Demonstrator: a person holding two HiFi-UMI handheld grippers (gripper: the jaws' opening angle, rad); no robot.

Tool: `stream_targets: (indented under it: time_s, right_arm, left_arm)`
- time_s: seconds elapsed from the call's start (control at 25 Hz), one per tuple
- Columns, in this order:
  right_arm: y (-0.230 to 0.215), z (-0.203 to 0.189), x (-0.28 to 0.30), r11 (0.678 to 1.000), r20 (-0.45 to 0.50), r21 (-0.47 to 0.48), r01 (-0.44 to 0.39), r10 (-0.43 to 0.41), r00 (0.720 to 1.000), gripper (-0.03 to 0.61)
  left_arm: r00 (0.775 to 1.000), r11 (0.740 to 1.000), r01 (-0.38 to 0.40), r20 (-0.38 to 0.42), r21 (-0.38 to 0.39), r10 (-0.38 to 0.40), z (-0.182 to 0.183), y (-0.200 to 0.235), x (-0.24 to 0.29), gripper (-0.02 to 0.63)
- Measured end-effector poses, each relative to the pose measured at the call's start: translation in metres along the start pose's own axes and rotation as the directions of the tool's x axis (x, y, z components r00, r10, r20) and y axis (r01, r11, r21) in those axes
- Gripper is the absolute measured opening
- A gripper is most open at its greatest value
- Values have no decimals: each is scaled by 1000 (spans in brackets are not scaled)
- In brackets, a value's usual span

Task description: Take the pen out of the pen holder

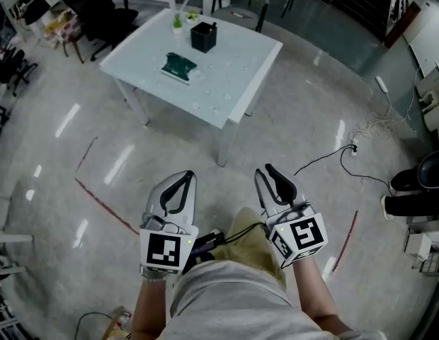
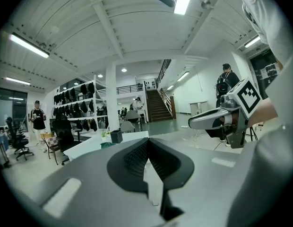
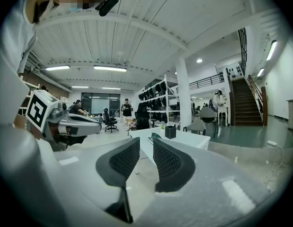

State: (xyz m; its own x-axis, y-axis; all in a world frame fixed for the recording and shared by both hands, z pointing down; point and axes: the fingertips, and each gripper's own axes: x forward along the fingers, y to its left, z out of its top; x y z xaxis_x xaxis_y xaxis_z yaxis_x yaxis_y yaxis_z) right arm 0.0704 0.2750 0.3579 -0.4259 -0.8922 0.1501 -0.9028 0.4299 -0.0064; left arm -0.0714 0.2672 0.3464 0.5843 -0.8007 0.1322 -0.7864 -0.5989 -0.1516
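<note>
Left gripper [image 1: 184, 177] has its jaws together, the ribbed pads meeting at the tips with nothing between them. Just to its right, the right gripper [image 1: 265, 172] stands with a clear gap between its pads and holds nothing. Both are held low in front of the person, side by side above the pale glossy floor [image 1: 290, 119], pointing nearly level toward the table. A red line [image 1: 99, 200] runs across the floor to the left of the grippers. Well ahead of both stands the white table [image 1: 237, 73]. A green book [image 1: 178, 66] lies near its middle. Behind that is the black pen holder [image 1: 203, 37], upright close to the far edge. The pen [image 1: 214, 25] shows only as a thin dark tip above the holder's rim. A small potted plant [image 1: 177, 23] stands just left of the holder.
</note>
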Motion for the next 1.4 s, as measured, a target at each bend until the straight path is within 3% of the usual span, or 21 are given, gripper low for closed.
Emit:
stream_targets:
  time_s: [0.68, 1.4]
  right_arm:
    - [-7, 6, 25, 999, -4, -17, -41, 41, 999, 100]
    - [-79, 22, 138, 990, -11, -11, -138, 138, 990, 110]
  left_arm:
    - [999, 999, -40, 3, -12, 40, 2, 14, 9, 14]
    - [992, 992, -124, -19, -7, 124, 11, 75, 117, 14]
